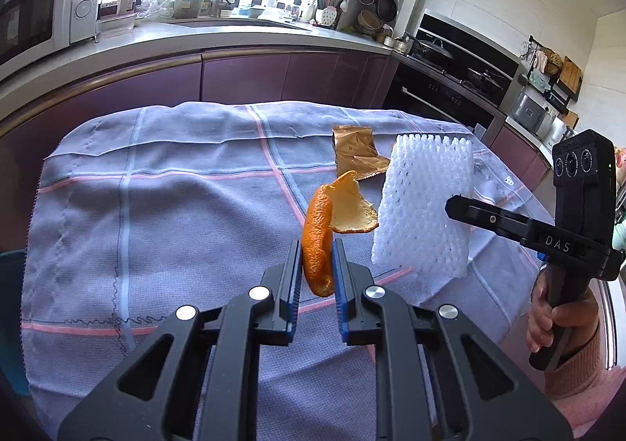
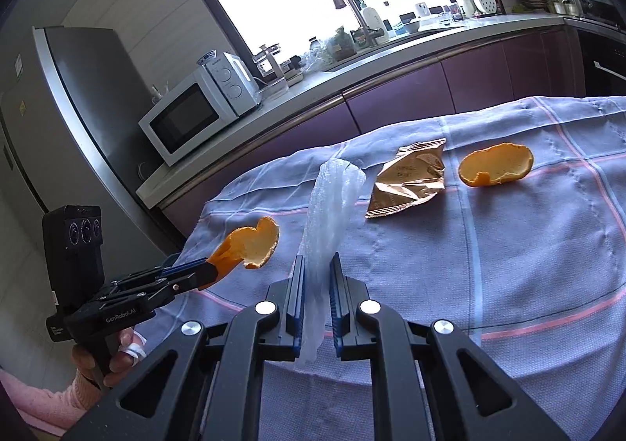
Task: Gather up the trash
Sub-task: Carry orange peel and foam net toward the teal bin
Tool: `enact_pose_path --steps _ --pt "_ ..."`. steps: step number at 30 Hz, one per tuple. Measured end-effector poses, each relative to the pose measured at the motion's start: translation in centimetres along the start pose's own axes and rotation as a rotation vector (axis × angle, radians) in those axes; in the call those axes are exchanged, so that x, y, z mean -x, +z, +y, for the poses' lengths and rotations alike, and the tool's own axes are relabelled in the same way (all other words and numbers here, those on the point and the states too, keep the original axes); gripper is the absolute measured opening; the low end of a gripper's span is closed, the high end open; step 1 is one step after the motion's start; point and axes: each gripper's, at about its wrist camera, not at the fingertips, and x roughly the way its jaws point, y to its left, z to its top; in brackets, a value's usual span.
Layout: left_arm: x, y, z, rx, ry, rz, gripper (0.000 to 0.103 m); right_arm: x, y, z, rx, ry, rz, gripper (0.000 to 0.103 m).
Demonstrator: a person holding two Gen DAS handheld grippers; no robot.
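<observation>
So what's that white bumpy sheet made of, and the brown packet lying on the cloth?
The white sheet looks like soft foam netting, the sort wrapped around fruit: matte, with a regular mesh of raised cells, and semi-translucent seen edge-on in the right gripper. The brown packet seems to be thin plastic or foil film with a metallic sheen: sharp creases and a crimped, serrated seal. Paper can't be ruled out.

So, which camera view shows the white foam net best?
The left wrist view: the foam net appears broadside there, its mesh clear, held in the right gripper. The right wrist view shows the net only edge-on, as a narrow strip between the fingers.
</observation>
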Motion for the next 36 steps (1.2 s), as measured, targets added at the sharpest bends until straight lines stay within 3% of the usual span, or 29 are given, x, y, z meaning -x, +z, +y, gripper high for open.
enact_pose_path --steps 15,36 --pt "5.0 -2.5 3.1 0.071 0.055 -0.048 0.016 -2.7 0.1 3.5 0.05 0.07 0.046 0.011" --pt "10.4 -3.2 6.4 0.147 0.147 -0.119 0.016 -6.7 0.5 8.5 0.113 0.203 0.113 0.011"
